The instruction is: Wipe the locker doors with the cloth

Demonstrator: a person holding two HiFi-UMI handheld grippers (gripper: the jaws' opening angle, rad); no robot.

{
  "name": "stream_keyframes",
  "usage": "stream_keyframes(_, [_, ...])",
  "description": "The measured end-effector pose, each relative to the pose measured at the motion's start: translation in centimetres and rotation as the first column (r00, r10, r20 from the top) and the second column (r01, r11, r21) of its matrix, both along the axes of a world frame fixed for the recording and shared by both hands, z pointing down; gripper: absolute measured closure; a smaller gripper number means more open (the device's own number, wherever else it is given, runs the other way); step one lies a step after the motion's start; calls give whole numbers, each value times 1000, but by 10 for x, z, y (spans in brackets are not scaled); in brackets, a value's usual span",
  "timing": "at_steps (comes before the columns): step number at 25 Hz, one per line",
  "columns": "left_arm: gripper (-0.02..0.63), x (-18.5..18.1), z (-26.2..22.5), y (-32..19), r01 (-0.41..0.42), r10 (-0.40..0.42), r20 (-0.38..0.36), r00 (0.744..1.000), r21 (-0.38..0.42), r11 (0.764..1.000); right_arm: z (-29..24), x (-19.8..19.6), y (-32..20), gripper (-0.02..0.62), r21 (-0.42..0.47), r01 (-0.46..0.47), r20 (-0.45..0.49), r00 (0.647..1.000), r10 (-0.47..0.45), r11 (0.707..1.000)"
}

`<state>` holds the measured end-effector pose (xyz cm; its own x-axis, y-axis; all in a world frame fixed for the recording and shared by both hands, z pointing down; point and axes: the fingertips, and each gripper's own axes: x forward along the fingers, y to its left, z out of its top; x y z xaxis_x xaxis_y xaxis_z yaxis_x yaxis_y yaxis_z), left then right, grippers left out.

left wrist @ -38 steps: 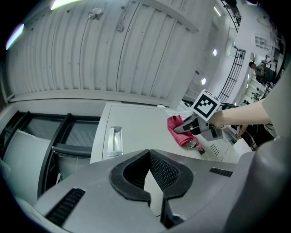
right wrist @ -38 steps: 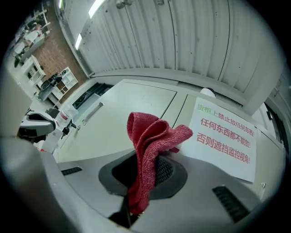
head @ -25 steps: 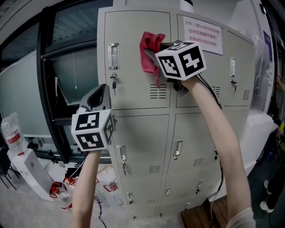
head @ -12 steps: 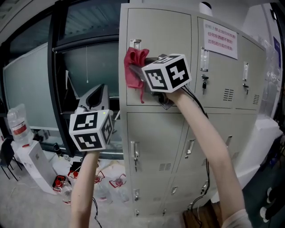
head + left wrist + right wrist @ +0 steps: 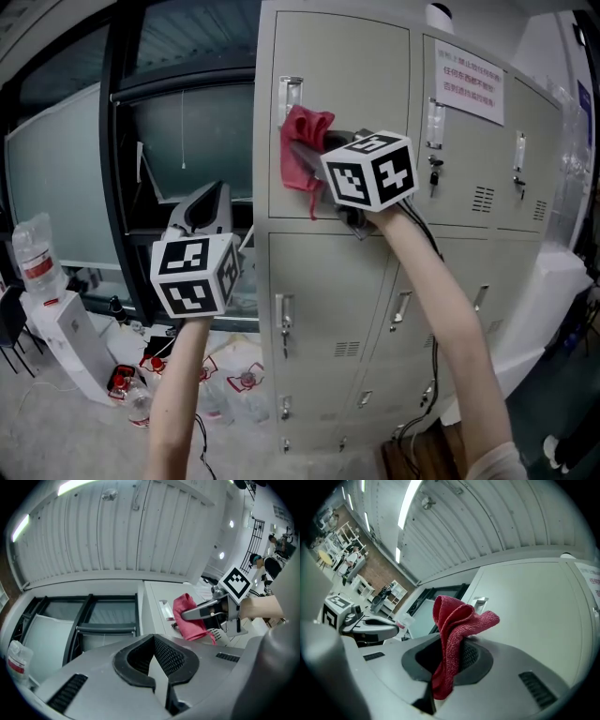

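Your left gripper [image 5: 207, 199] hangs beside the lockers with its jaws closed together on nothing. Your right gripper [image 5: 323, 157] is clamped on the red cloth [image 5: 302, 141], which presses against the top-left locker door [image 5: 361, 84] just below its handle [image 5: 290, 92].

Saw a messy grey floor [image 5: 47, 441].
Found clear bags [image 5: 239, 380] lying by the tall lockers [image 5: 328, 281], and a white box [image 5: 67, 347] standing further left.
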<state>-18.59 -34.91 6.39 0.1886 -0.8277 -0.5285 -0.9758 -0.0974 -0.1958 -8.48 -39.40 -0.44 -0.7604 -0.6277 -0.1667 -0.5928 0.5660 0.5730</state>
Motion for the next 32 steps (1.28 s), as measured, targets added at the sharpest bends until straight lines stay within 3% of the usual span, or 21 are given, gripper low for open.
stream_keyframes(3, [591,6,4,-6,-9,9,0,1000,-11,1000,-10,17,-6,569,4,-27,37,999,26,1000])
stream_keyframes(7, [591,17,8,-12,-17,17,8,1000,-21,1000,1,17,-25,569,28,-100,-55,993,101,995])
stream_keyframes(14, [591,20,11,-17,-9,10,23,1000,-28,1000,6,16,-40,569,7,-101,-24,995,101,995])
stream_keyframes(20, [591,23,17,-25,-11,11,16,1000,-43,999,8,20,-40,569,52,-137,-82,987,141,989])
stream_keyframes(32, [591,75,11,-31,-86,88,32,996,-33,996,15,91,-46,569,38,-223,-69,972,225,974])
